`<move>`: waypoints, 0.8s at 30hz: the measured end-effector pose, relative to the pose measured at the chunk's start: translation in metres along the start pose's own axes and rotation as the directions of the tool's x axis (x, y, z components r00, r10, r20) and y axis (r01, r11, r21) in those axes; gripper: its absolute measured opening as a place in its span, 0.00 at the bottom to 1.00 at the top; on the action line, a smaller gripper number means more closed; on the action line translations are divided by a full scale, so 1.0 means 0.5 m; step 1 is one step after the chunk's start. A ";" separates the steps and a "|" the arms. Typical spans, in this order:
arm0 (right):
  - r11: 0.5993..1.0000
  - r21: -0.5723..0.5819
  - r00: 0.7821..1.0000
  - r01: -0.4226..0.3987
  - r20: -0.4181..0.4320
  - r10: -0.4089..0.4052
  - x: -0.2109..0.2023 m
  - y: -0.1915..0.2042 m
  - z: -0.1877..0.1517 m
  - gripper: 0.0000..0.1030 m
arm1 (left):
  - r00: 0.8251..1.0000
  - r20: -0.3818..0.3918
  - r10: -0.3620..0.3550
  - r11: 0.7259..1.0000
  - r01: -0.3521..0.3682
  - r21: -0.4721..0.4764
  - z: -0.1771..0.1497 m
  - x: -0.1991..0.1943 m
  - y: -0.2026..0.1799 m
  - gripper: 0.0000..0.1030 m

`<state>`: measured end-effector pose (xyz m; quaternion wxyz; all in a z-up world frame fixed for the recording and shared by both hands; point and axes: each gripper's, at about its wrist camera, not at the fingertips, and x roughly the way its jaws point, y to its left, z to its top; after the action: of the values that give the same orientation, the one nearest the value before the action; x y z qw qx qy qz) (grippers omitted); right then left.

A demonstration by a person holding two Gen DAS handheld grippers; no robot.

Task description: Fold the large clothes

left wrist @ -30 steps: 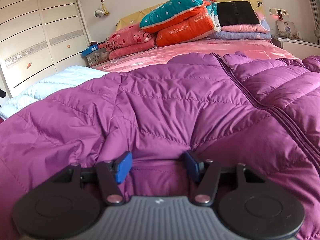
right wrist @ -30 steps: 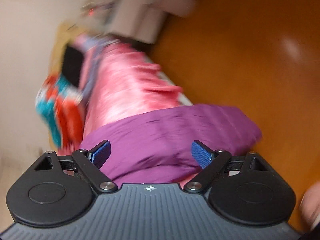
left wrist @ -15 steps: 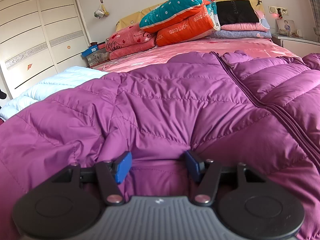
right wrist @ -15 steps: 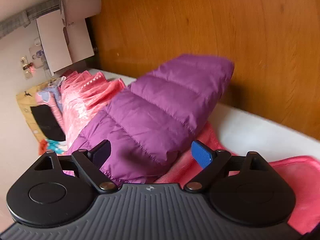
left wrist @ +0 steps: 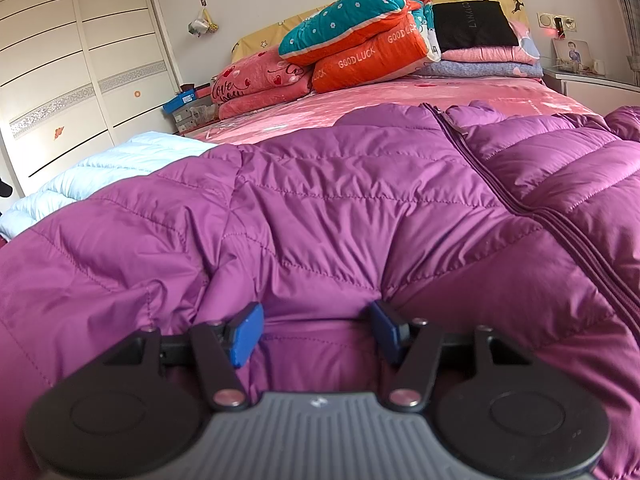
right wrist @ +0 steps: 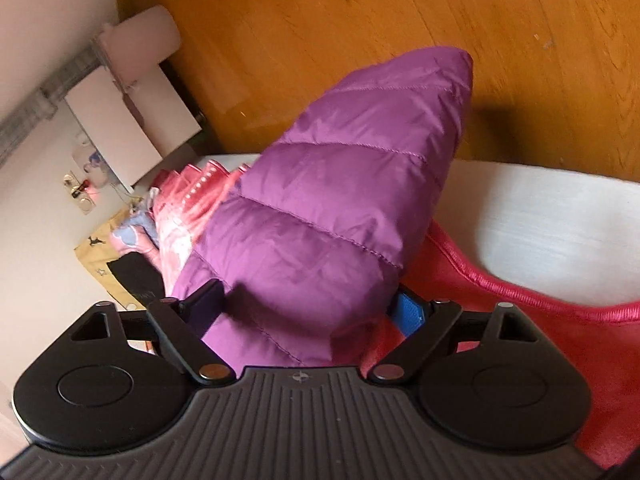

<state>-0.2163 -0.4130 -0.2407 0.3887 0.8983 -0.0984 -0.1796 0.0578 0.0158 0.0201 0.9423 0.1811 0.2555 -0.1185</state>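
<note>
The purple down jacket [left wrist: 340,208] is spread on the pink bed [left wrist: 420,96]. Its near hem is clenched by the left tongs [left wrist: 316,326], and a sleeve [right wrist: 340,208] is grasped by the right tongs [right wrist: 310,304]. A sleeve fold seems started; next, the sleeve should be laid across the body.

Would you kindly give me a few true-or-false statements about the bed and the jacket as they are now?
1. The purple puffer jacket is zipped shut. True.
2. A green jacket lies left of it. False: a pale blue quilted garment lies there.
3. The orange quilt reads GOOD LUCK. True.
4. The right hand-held gripper has nothing between its fingers. False: a purple sleeve sits between them.
5. The floor is carpeted. False: it is wood.
</note>
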 end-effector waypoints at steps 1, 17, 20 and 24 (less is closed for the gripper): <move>1.000 -0.021 1.000 -0.002 0.008 0.002 -0.001 0.009 -0.002 0.94 | 1.000 0.000 0.000 1.000 0.000 0.000 0.000 0.000 0.000 0.58; 0.803 -0.554 0.962 0.218 0.260 -0.082 -0.130 0.271 -0.081 0.29 | 1.000 -0.001 -0.006 1.000 0.006 -0.006 -0.001 0.000 0.000 0.59; 0.682 -0.680 0.944 0.270 0.326 -0.049 -0.167 0.347 -0.129 0.25 | 1.000 -0.001 -0.005 1.000 0.005 -0.005 -0.001 0.000 0.000 0.59; 0.534 -0.793 0.937 0.294 0.350 0.003 -0.208 0.429 -0.189 0.22 | 1.000 0.001 -0.004 1.000 0.004 -0.001 0.000 0.002 0.001 0.59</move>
<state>-0.2816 -0.4628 0.0020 0.7313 0.5697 0.0155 -0.3748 0.0587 0.0160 0.0198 0.9423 0.1799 0.2555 -0.1202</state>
